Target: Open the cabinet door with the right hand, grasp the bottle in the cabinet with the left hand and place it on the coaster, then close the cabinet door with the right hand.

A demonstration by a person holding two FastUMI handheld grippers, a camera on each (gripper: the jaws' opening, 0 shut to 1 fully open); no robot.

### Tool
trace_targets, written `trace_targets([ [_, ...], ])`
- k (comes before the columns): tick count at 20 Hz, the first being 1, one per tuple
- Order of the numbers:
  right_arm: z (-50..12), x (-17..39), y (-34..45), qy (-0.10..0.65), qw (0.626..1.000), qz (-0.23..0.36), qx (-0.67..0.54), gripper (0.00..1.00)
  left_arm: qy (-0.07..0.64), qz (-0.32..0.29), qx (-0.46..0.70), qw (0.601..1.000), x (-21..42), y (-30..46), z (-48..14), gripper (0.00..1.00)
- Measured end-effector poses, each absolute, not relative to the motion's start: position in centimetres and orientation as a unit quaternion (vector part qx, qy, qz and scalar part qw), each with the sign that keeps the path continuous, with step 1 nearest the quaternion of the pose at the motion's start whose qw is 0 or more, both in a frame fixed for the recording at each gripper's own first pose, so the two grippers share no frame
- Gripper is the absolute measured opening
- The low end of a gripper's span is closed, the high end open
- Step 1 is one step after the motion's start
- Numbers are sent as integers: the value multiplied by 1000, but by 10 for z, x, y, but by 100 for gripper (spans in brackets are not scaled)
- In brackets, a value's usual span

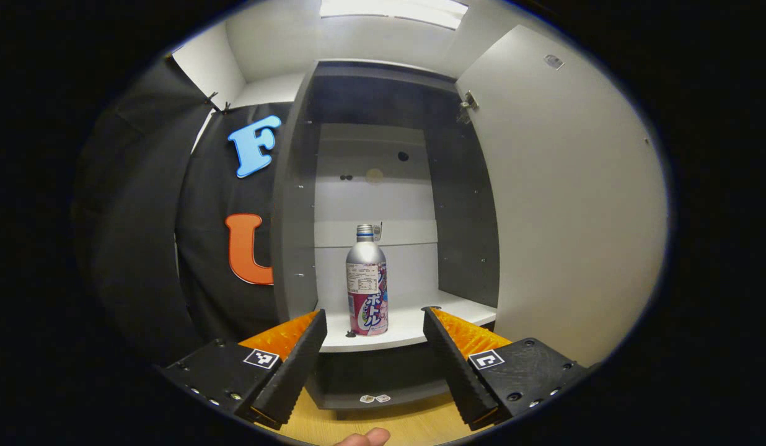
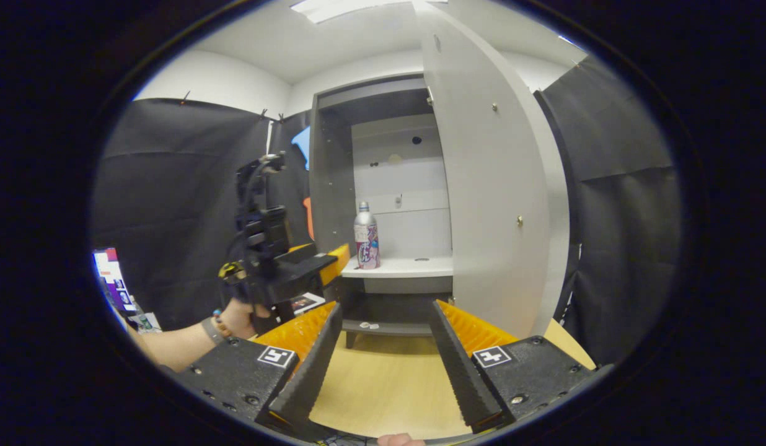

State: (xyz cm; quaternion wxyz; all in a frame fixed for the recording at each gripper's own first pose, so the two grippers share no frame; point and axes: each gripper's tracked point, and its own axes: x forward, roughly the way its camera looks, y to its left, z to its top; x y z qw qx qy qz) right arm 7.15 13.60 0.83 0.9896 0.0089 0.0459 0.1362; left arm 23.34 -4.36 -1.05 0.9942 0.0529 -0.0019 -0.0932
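Facing bottle [image 1: 367, 282], left tool [image 2: 333, 257] spread.

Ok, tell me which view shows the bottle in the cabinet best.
The left gripper view: the bottle stands upright on the shelf, large and centred between the open left gripper fingers. The right gripper view shows it smaller and farther off.

Left gripper [image 1: 375, 313] spread wide, facing bottle [image 1: 366, 282] upright on shelf [image 1: 414, 325]; cabinet door [image 1: 569, 198] open
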Motion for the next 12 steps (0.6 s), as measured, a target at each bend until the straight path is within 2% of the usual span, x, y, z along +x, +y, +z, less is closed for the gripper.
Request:
trace_targets([
  [4, 2, 76, 136, 61, 990, 127, 8, 90, 14, -79, 59, 995, 286, -45, -30, 95],
  [12, -11, 97, 138, 85, 989, 121, 20, 90, 17, -72, 37, 997, 338, -44, -47, 98],
])
